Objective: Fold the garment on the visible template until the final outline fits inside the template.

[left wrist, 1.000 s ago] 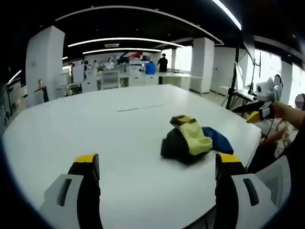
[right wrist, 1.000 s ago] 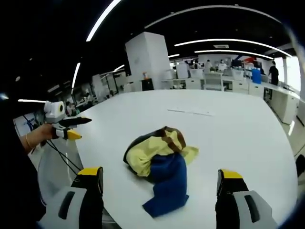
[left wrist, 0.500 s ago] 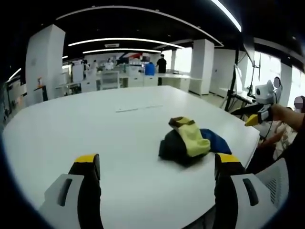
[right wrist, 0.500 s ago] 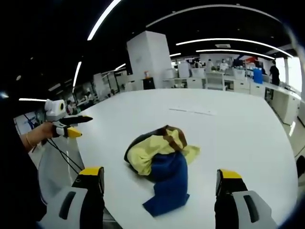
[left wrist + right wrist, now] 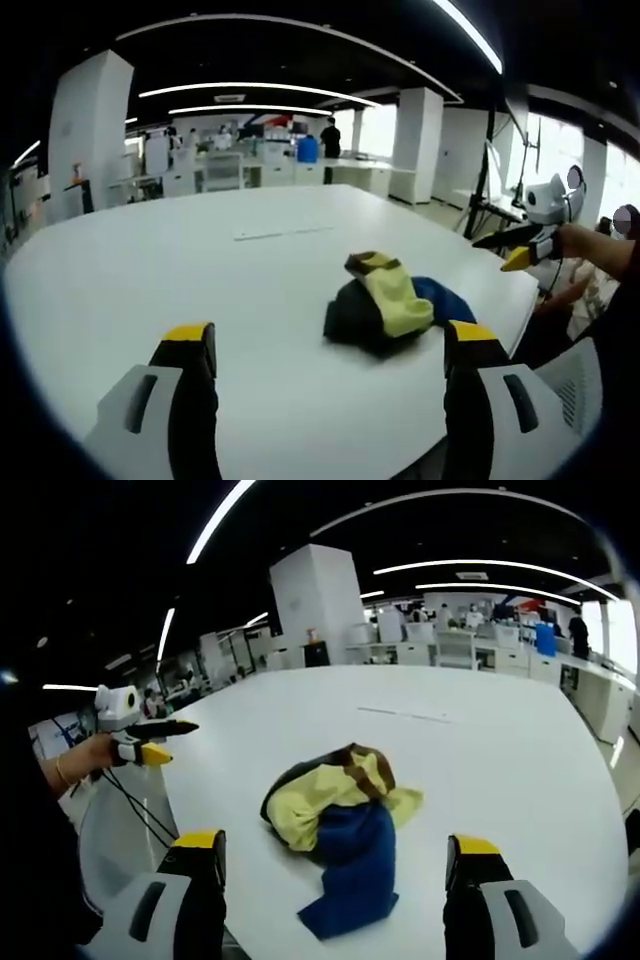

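While both tools [image 5: 325, 345] [image 5: 335, 855] hang wide apart, one crumpled garment [image 5: 335, 815] sits on the bench [image 5: 150, 260].

Your left gripper [image 5: 325, 365] has eased its fingers a touch closer together, and so has your right gripper [image 5: 335, 865] (both still gape wide, with nothing between them). Seen from the right gripper view, your left gripper sits slightly higher and nearer than a second ago.

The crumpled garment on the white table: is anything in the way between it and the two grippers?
Nothing visible is. Bare white table lies between the garment and the open right gripper; likewise for the open left gripper.
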`<state>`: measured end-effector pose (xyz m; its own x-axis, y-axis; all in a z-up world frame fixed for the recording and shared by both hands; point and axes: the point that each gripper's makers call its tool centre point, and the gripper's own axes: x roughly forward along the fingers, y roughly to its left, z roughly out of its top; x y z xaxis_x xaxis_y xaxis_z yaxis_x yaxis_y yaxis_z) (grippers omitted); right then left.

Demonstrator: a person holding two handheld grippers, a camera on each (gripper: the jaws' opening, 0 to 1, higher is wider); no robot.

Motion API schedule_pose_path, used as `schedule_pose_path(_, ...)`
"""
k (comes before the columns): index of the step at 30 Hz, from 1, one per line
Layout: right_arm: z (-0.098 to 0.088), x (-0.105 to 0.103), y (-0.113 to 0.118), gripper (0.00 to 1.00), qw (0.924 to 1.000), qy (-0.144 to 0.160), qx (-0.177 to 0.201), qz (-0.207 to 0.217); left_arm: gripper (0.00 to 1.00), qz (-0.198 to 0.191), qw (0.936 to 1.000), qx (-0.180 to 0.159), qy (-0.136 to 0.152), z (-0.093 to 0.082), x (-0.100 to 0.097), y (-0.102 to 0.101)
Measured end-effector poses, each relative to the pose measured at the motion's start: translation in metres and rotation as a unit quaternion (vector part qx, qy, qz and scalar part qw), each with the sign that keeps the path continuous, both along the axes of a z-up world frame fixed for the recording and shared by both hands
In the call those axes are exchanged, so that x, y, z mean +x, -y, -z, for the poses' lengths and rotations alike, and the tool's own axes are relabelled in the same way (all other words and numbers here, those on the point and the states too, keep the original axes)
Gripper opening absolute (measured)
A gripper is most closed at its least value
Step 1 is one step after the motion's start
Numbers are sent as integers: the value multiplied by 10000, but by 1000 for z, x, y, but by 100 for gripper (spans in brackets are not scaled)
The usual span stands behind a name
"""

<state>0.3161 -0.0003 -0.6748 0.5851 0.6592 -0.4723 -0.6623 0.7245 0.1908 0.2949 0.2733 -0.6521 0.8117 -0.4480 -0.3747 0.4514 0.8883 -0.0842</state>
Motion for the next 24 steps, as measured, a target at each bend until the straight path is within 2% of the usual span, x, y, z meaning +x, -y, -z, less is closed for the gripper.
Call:
schedule_pose_path(19,13,16,-28,72,9988,-24,-87,-475,76,488,9987,129,-34,8,17,22)
schedule_pose_path(24,18,20,-33,66,9984,-41,-116,-545,72,579,9983,9,1,9,23,31)
